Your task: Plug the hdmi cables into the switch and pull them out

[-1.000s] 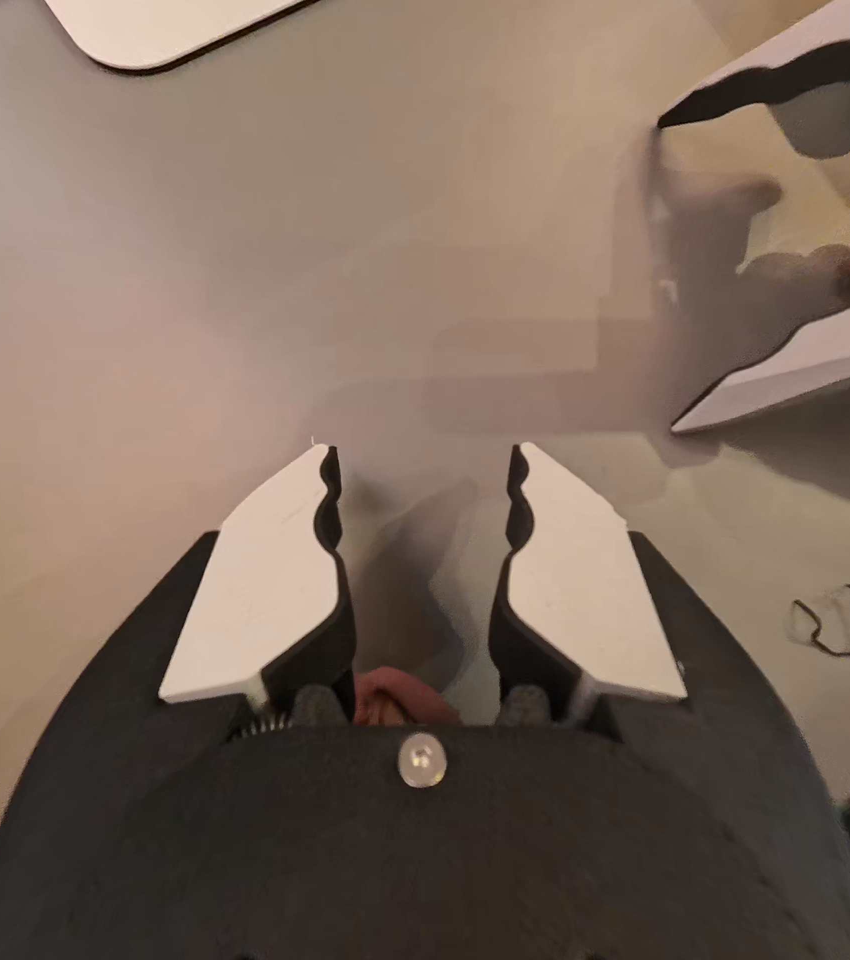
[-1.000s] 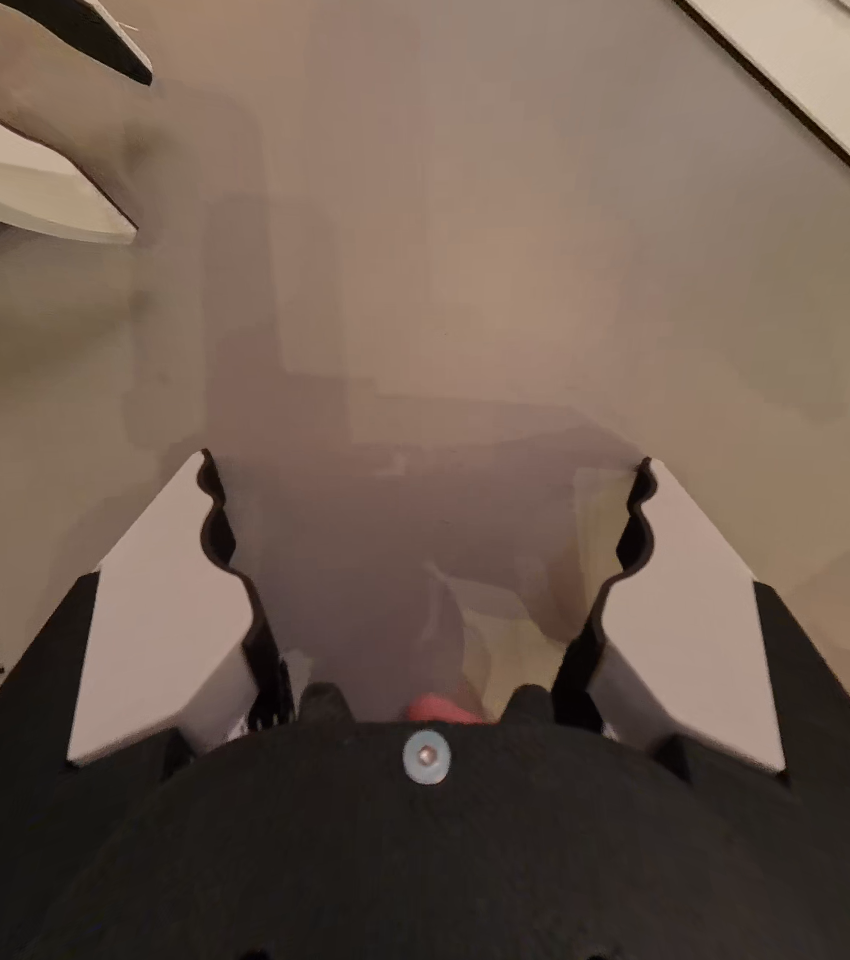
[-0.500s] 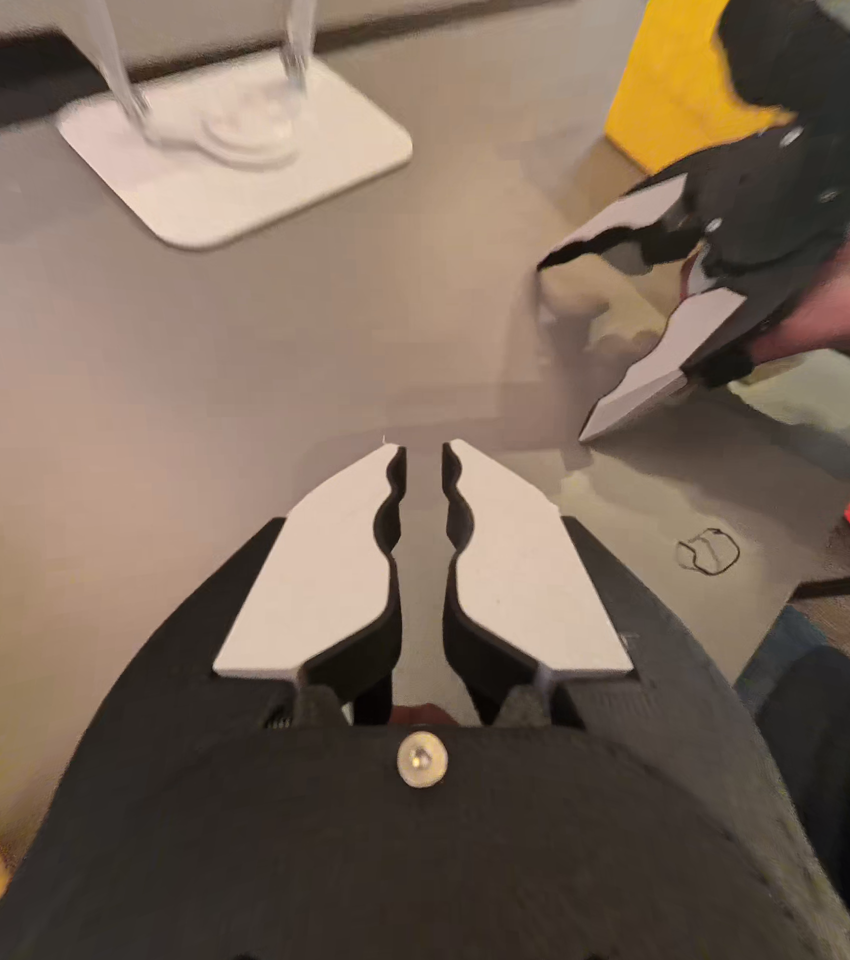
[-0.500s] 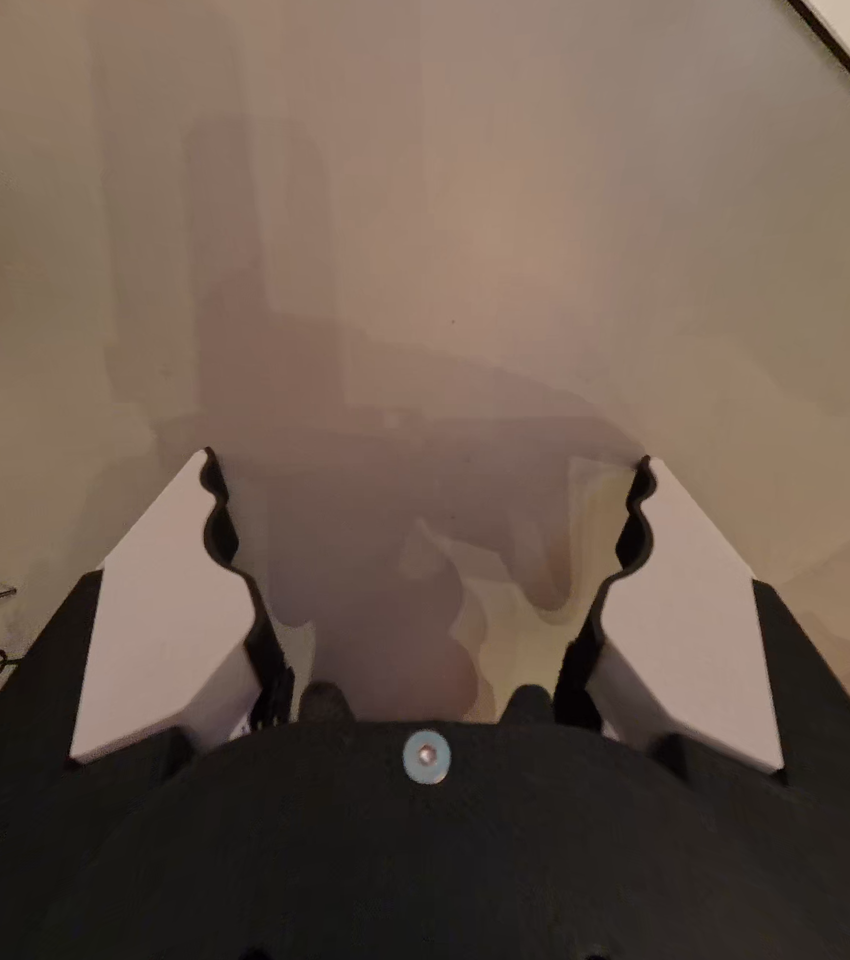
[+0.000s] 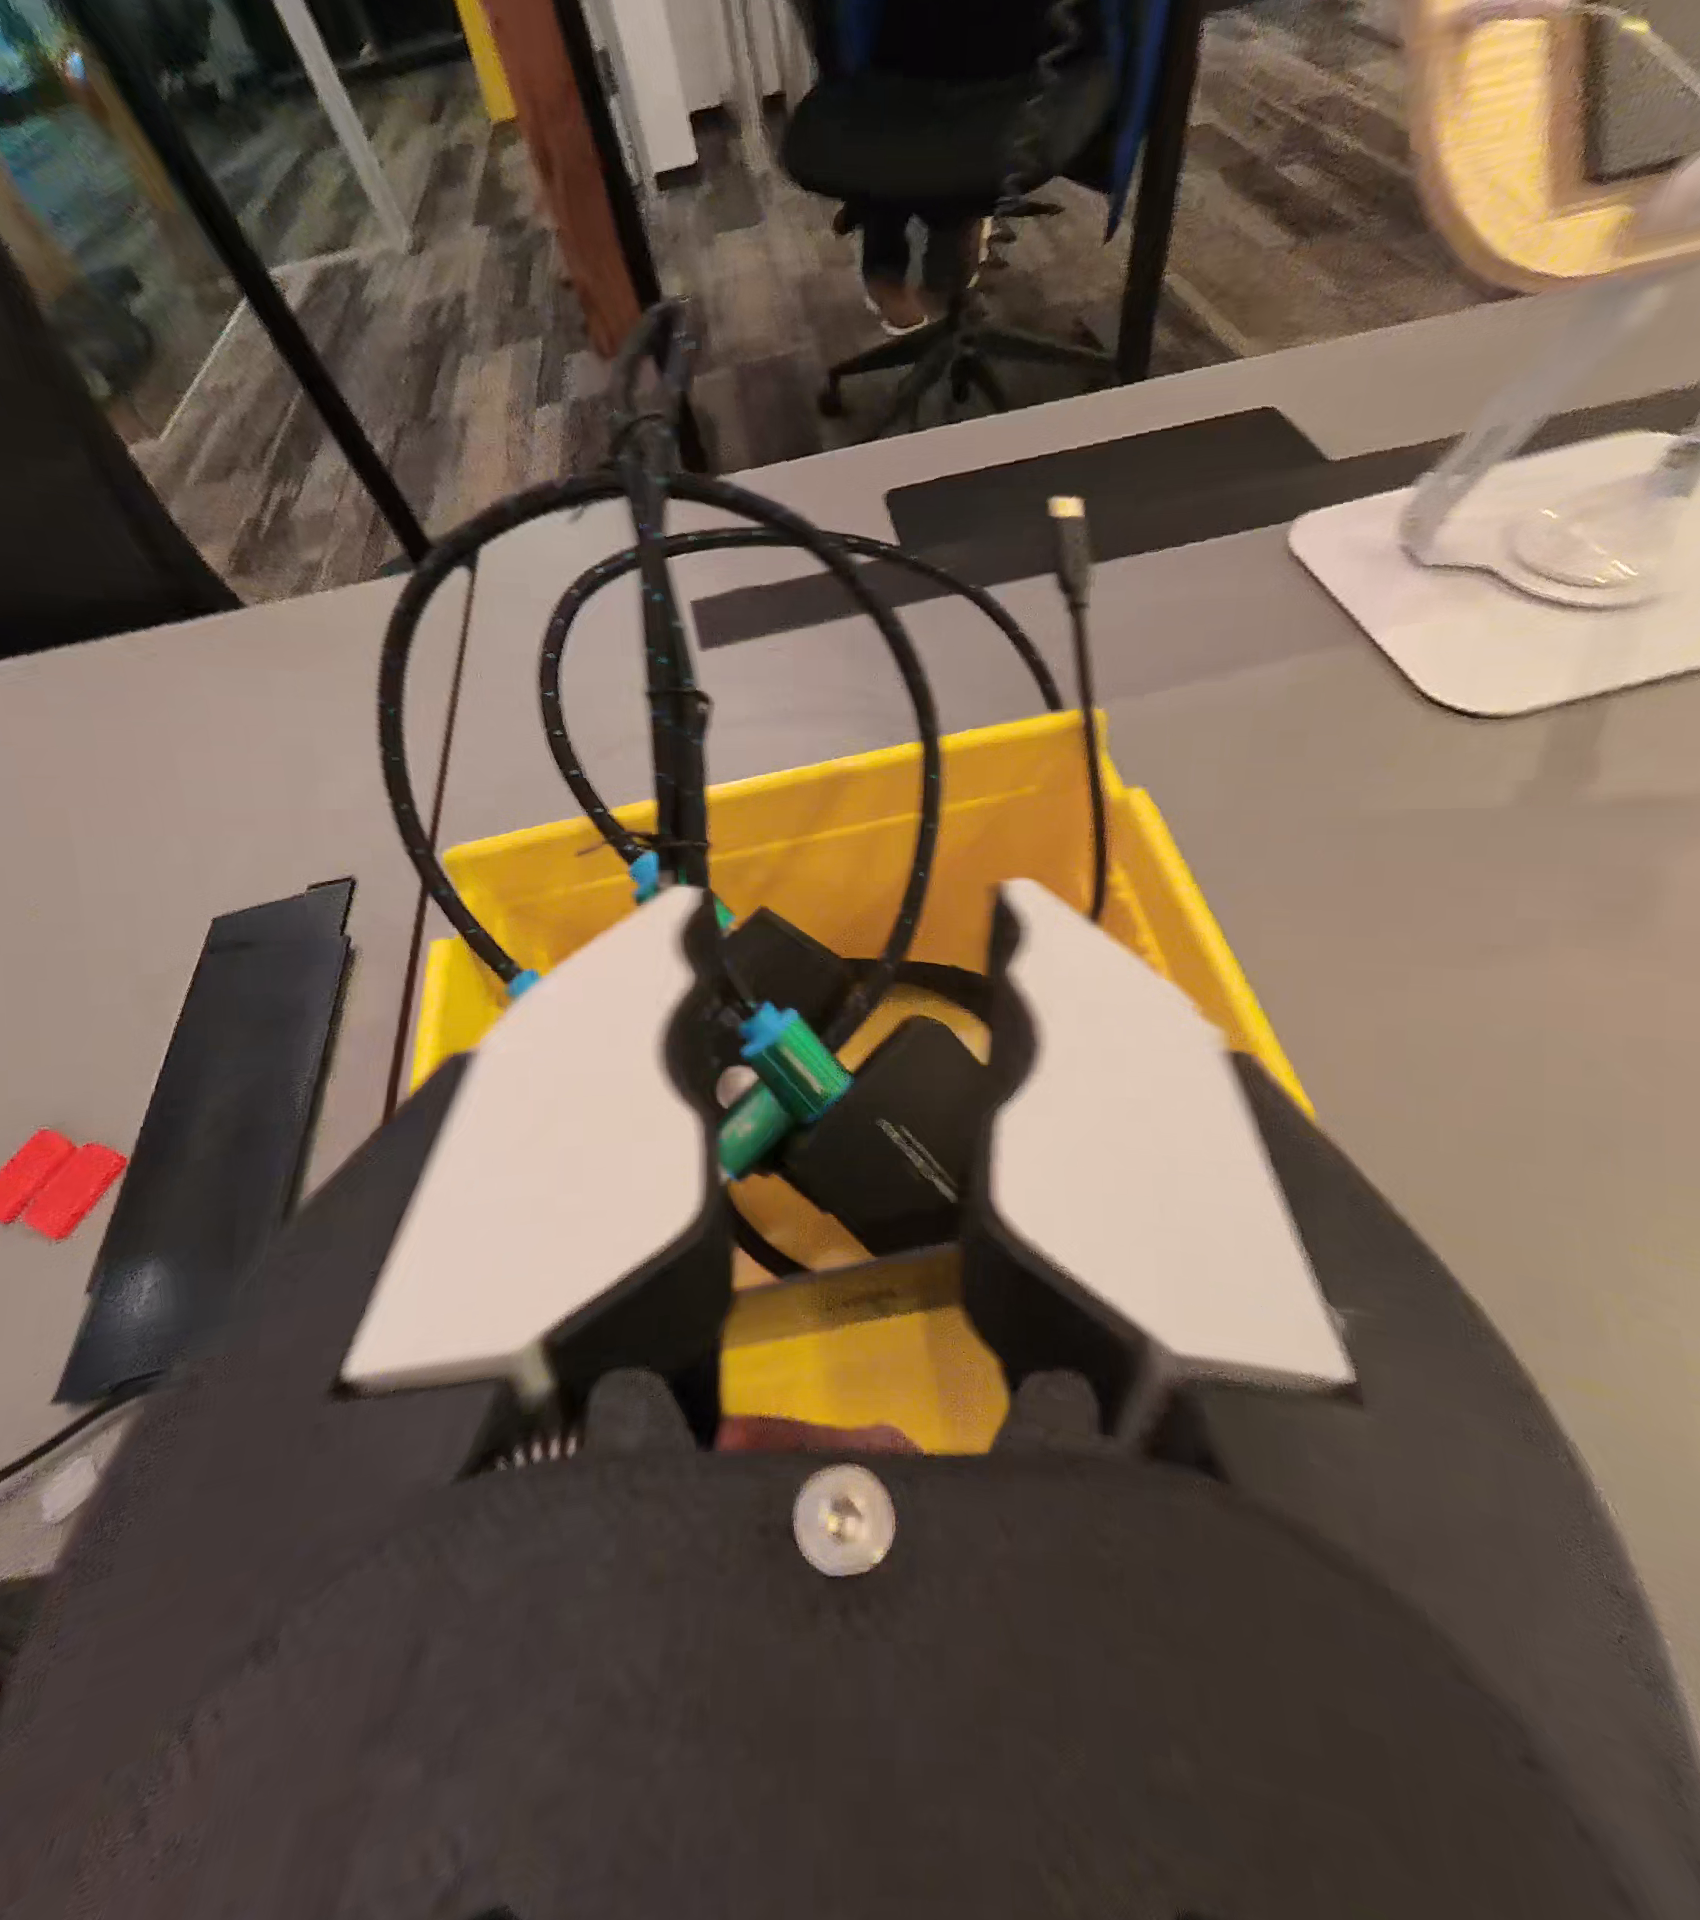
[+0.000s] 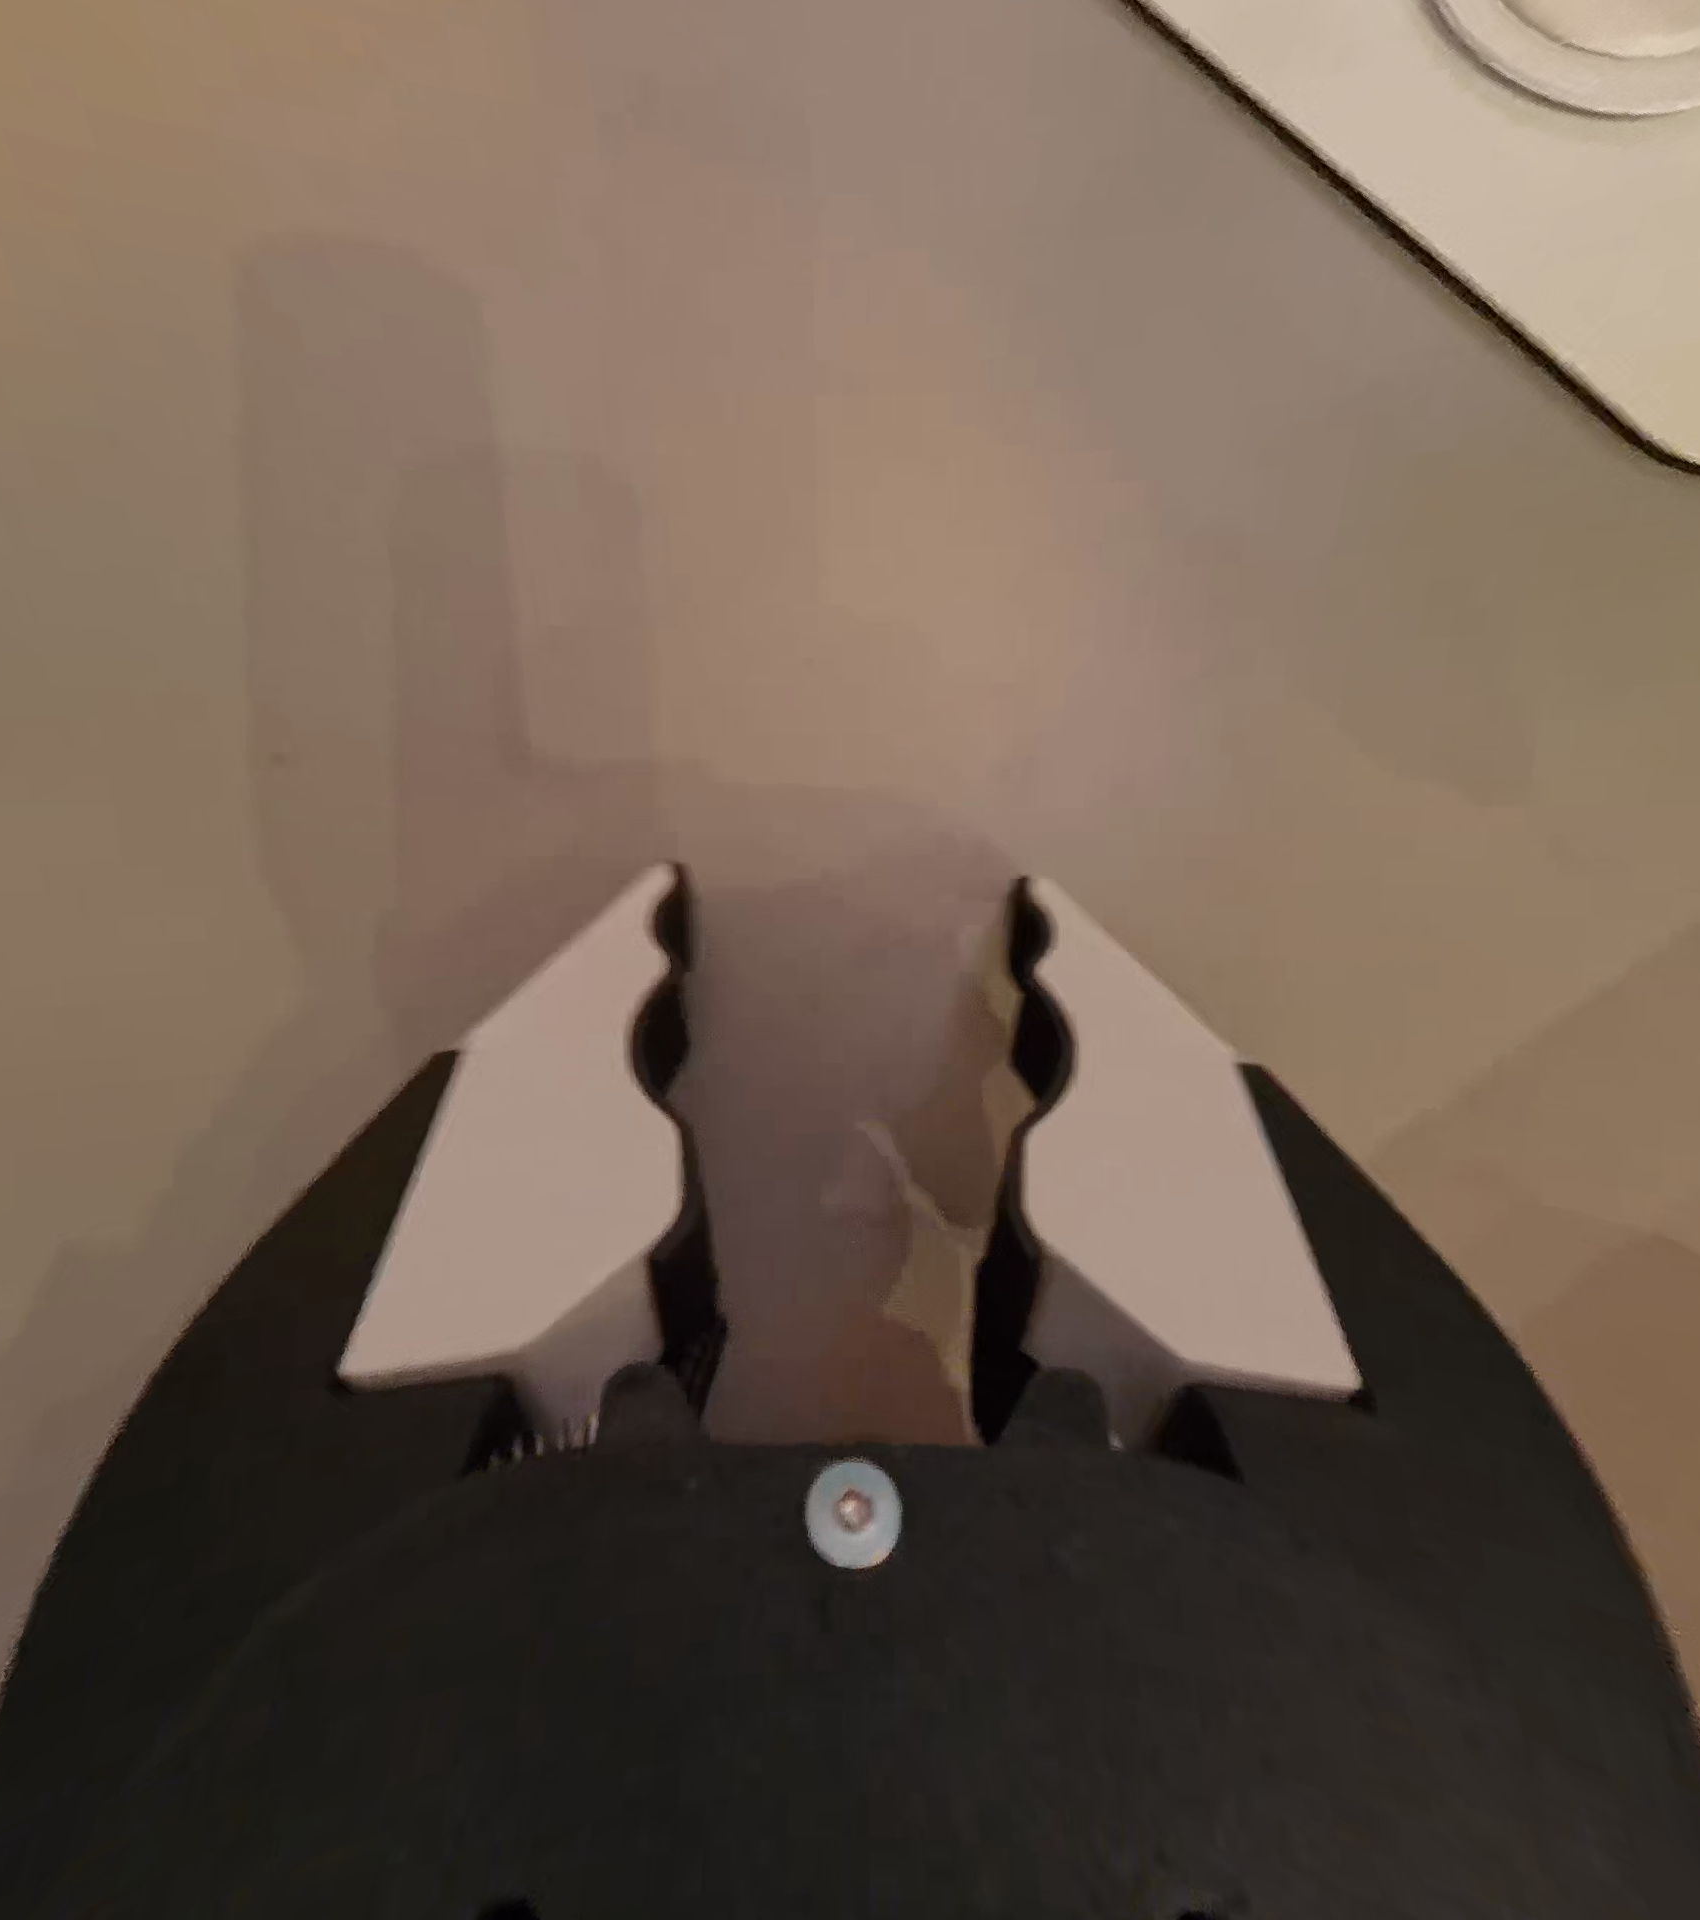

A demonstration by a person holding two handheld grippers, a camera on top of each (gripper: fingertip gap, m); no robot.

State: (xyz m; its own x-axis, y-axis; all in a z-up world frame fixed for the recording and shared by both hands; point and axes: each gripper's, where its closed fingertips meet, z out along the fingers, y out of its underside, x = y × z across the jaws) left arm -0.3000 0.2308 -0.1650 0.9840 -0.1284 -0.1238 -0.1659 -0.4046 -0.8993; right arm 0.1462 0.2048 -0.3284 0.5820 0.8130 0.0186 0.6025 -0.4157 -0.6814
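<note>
The left gripper (image 5: 841,914) hung open over the yellow bin (image 5: 1178,873), the black switch (image 5: 887,1122) and green cable plugs (image 5: 789,1075) tangled just beyond its tips. Best to reach for the switch body, clear of the looped cables (image 5: 913,727). The right gripper (image 6: 851,888) — jaws apart, empty — faced bare desk (image 6: 825,520). Blur hid whether the plugs were seated.

Left wrist view is lit evenly but smeared all over, worst at the top right where the white stand (image 5: 1552,582) streaks. Wide-angle lens bends the bench (image 5: 1448,935) edge. Right wrist view is dim and warm, with soft overlapping shadows on the bench (image 6: 202,520) ahead of the claw (image 6: 851,883).
</note>
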